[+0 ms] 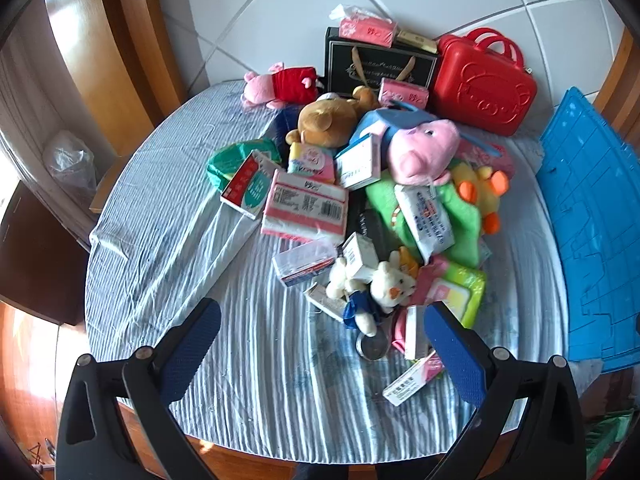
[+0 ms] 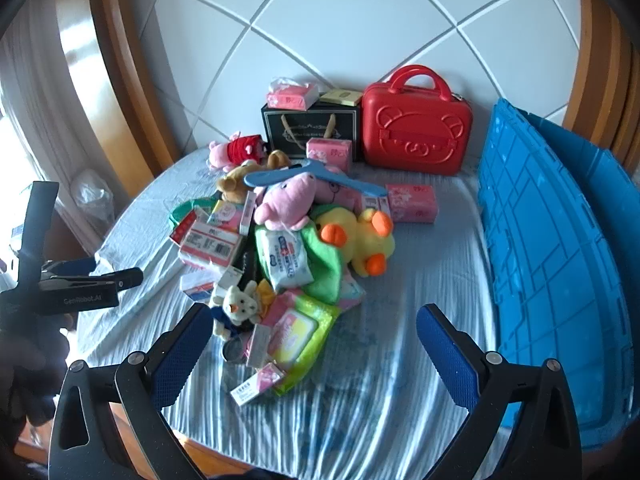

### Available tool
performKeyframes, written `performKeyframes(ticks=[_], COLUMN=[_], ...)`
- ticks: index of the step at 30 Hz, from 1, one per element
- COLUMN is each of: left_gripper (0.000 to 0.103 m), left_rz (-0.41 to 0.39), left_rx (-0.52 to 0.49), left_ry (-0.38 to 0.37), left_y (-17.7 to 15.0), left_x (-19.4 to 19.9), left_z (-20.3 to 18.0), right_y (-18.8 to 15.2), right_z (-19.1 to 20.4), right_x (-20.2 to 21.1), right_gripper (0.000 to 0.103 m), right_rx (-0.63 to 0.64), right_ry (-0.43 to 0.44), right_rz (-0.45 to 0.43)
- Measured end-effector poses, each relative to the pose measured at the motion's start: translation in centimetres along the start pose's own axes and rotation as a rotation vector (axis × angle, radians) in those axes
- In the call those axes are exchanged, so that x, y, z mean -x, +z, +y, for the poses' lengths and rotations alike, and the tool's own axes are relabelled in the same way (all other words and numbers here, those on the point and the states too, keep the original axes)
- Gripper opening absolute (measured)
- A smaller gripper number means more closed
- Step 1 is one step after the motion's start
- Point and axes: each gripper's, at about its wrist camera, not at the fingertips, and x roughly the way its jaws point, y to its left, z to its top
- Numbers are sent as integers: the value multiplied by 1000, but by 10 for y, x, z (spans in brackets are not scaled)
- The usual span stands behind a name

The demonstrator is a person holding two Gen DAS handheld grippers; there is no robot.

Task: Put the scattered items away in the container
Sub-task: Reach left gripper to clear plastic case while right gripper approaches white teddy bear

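A pile of toys and packets lies mid-table: a pink pig plush point(image 1: 424, 152) point(image 2: 290, 200), a yellow duck point(image 2: 362, 242), a brown bear point(image 1: 328, 122), a small white bear point(image 1: 384, 284) point(image 2: 238, 304), tissue packs point(image 1: 306, 208) and wipes point(image 2: 298, 330). A blue crate point(image 1: 596, 232) point(image 2: 560, 264) stands at the right. My left gripper point(image 1: 320, 344) is open and empty, hovering before the pile. My right gripper point(image 2: 312, 344) is open and empty above the pile's near edge. The left gripper's body point(image 2: 72, 292) shows at the left of the right wrist view.
A red case point(image 1: 484, 88) point(image 2: 416, 132), a black gift bag point(image 1: 376, 66) point(image 2: 308, 130) and another pink plush point(image 1: 280, 86) stand at the back by the wall. The striped tablecloth point(image 1: 172, 248) covers the round table, whose near edge is just below both grippers.
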Motion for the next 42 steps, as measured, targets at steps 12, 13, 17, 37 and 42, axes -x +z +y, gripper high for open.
performKeyframes(ticks=[12,13,17,37,42], left_gripper=[101,101,94,35,0], left_rz=[-25,-23,18,43,26], left_rx=[-165,-187,-268,-198,-152], left_ry=[-43,-43,-68,-236,-229], left_y=[0,2,7,-17,-27], left_x=[-114,-126,-177,-201,-183], left_z=[41,41,39,65,82], right_y=[-41,-43,-51,-64,-53], right_z=[26,29,39,68,88], right_x=[-69,-74,-88,-160,-187], right_gripper=[103,103,103,103,103], right_rx=[9,12,24,47,88], right_ry=[-12,-15,-22,-36,-13], right_rz=[152,160,185,240,207])
